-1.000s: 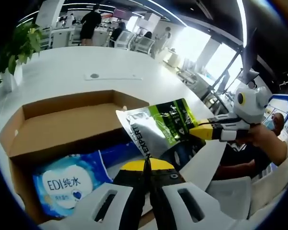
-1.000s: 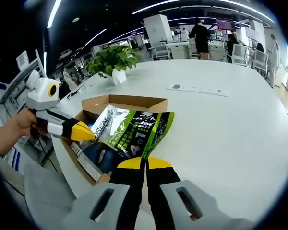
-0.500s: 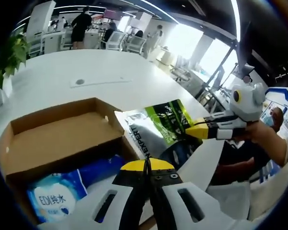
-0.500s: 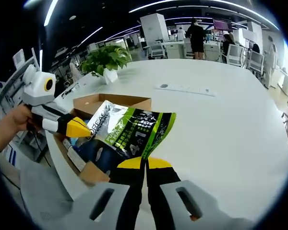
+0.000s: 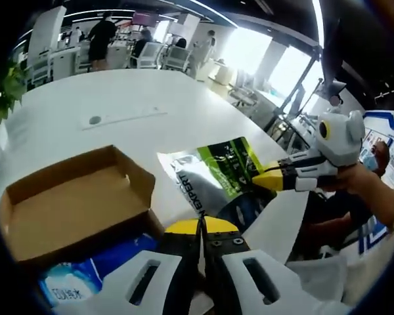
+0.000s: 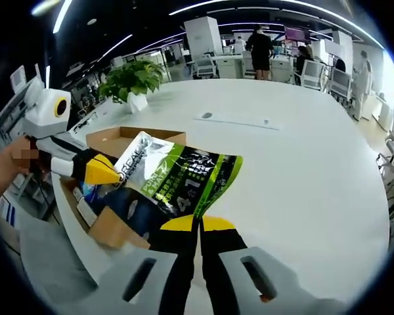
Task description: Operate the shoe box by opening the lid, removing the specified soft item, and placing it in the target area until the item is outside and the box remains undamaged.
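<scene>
A soft pouch [image 5: 217, 174], silver, green and dark blue, hangs between both grippers above the white table. My left gripper [image 5: 201, 223] is shut on its lower edge. My right gripper [image 5: 262, 180], coming in from the right, pinches its side with yellow tips. In the right gripper view the pouch [image 6: 171, 180] spreads out above my right gripper [image 6: 198, 222], which is shut on it; the left gripper [image 6: 108, 174] holds its left corner. The open cardboard shoe box [image 5: 65, 210] lies to the left, with a blue wipes pack [image 5: 79, 279] inside. The box [image 6: 118, 141] sits behind the pouch.
The white table [image 6: 302, 170] stretches wide to the right of the box, with a socket plate [image 6: 233, 119] set in it. A potted plant [image 6: 131, 79] stands beyond the box. People stand at desks [image 6: 259, 46] far behind. A hand [image 5: 364, 190] holds the right gripper.
Both grippers have carried the pouch away from the box, out over the table. In the left gripper view the box has slid left and down, with less of the wipes pack in sight.
</scene>
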Demonstrator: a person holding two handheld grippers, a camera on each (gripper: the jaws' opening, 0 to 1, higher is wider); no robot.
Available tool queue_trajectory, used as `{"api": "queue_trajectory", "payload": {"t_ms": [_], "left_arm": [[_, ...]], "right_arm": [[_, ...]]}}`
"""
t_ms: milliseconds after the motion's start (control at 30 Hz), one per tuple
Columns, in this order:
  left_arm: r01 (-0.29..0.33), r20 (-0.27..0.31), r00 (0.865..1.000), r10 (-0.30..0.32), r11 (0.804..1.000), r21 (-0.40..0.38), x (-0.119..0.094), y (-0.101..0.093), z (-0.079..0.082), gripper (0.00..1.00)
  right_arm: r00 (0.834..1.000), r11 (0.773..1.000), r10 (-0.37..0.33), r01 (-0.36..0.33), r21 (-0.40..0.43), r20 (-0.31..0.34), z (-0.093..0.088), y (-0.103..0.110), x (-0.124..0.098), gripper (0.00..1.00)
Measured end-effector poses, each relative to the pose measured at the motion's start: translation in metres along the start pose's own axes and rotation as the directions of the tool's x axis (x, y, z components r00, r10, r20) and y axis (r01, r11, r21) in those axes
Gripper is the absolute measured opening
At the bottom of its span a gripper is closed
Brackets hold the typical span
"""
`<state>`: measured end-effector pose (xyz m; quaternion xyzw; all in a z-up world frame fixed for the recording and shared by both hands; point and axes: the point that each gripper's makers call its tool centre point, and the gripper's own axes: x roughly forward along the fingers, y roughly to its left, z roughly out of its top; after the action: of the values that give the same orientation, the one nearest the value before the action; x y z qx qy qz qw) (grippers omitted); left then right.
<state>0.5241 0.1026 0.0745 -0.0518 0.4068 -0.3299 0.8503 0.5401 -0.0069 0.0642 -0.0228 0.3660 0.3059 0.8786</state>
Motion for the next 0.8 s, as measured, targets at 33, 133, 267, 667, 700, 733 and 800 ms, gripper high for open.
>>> {"api": "queue_trajectory", "payload": {"t_ms": [33,133,267,667,700,733,800], "left_arm": [[-0.002,-0.011,1.0,0.002,1.0,0.008,0.003,0.0,-0.001,0.0],[-0.013,-0.033,0.999,0.015,0.999,0.039,0.007,0.001,-0.003,0.0],[-0.035,-0.068,0.997,0.042,0.994,0.103,0.014,0.003,-0.006,0.0],[-0.063,-0.202,0.969,0.143,0.931,0.359,0.04,0.013,-0.012,0.0],[-0.063,-0.207,0.967,0.147,0.928,0.368,0.042,0.013,-0.012,0.0],[-0.059,-0.217,0.964,0.152,0.922,0.383,0.045,0.012,-0.012,0.0],[-0.054,-0.238,0.958,0.162,0.913,0.405,0.05,0.013,-0.014,0.0]], "right_arm": [[1.0,1.0,-0.004,0.004,-0.005,-0.009,-0.002,-0.002,0.002,0.0],[1.0,1.0,-0.008,0.008,-0.022,-0.027,-0.005,-0.004,0.006,0.0],[0.999,0.999,-0.017,0.015,-0.035,-0.049,-0.009,-0.007,0.012,0.0],[0.995,0.996,-0.051,0.043,-0.08,-0.091,-0.012,-0.021,0.027,0.0],[0.994,0.995,-0.055,0.047,-0.084,-0.095,-0.013,-0.023,0.028,0.0],[0.993,0.995,-0.062,0.053,-0.089,-0.101,-0.014,-0.025,0.03,0.0],[0.992,0.994,-0.066,0.056,-0.094,-0.106,-0.014,-0.027,0.031,0.0]]}}
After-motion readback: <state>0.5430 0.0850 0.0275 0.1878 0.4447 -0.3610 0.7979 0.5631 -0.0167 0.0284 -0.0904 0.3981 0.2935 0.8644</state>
